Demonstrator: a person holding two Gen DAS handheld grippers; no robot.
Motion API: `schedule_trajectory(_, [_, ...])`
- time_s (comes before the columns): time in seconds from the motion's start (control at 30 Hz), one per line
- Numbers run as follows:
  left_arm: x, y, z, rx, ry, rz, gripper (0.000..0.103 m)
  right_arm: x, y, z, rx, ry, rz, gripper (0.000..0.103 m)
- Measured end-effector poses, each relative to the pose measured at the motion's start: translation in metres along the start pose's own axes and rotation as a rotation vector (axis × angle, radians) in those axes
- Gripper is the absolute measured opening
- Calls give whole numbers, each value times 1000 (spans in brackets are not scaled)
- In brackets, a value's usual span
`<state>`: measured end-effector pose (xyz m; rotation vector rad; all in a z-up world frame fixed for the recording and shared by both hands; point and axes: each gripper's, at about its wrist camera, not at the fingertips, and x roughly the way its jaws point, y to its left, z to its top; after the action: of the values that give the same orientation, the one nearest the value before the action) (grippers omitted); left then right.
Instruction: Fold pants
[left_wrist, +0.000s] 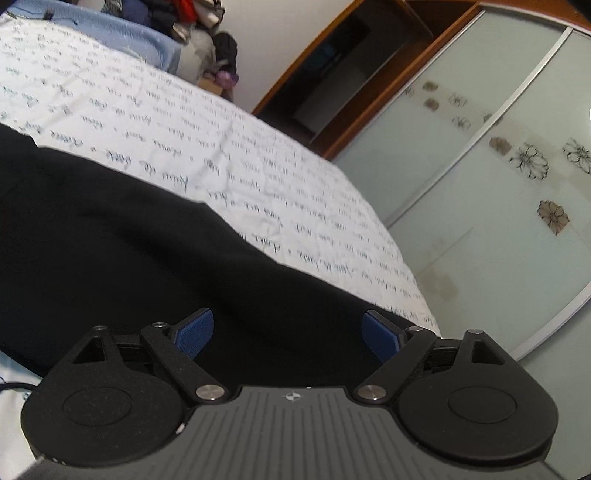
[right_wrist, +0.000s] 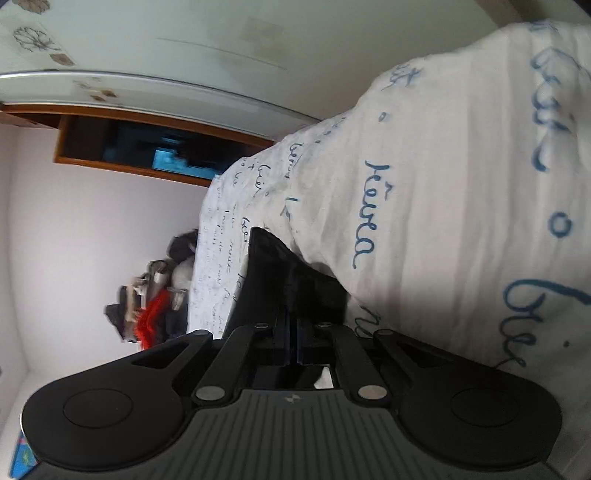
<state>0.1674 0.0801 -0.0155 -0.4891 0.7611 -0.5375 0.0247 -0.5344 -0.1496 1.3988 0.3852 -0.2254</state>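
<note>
Black pants (left_wrist: 122, 236) lie spread on script-printed bedsheet (left_wrist: 229, 147). Left gripper (left_wrist: 288, 332) hovers wide open, empty; right gripper (right_wrist: 293, 332) is clamped on a pants edge. Suggest matching grips before lifting, keeping fabric taut.

**Room condition: bedroom, daylight**

Bed (left_wrist: 229, 147) covered by a white sheet printed with blue handwriting. Beside it, a wardrobe (left_wrist: 480, 206) with frosted sliding doors bearing flower motifs, framed in silver rails. A brown wooden shelf unit (left_wrist: 343, 85) stands at the wardrobe's end, dark inside. Plain white wall (right_wrist: 92, 229) behind. A pile of clothes (left_wrist: 173, 18) sits beyond the bed, next to a blue blanket (left_wrist: 122, 29).
</note>
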Motion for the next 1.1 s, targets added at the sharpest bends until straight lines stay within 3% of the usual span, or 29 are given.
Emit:
schedule_trajectory(0.3, [-2,-13,-6,30,17,-19,88,6,28,11,-58,18,116,3])
schedule_trajectory(0.4, [0,-28,-18,141,33,51,86,8,24,11,-33,29,137,3])
schedule_trajectory(0.47, [2,-51,-34,367,-1,162,86,11,26,11,-38,36,145,3])
schedule_trajectory(0.63, [30,-100,-103,1084,-57,433,91,12,26,14,-32,44,154,3])
schedule_trajectory(0.7, [47,-101,-124,1296,-86,533,91,10,21,14,-21,49,150,3])
schedule_trajectory(0.77, [59,-98,-133,1423,-72,547,90,10,19,13,-14,55,146,3])
schedule_trajectory(1.0, [72,-87,-114,1442,115,401,78,13,17,15,-10,61,153,4])
schedule_trajectory(1.1, [83,-78,-106,1447,197,387,76,16,18,15,-13,67,149,4])
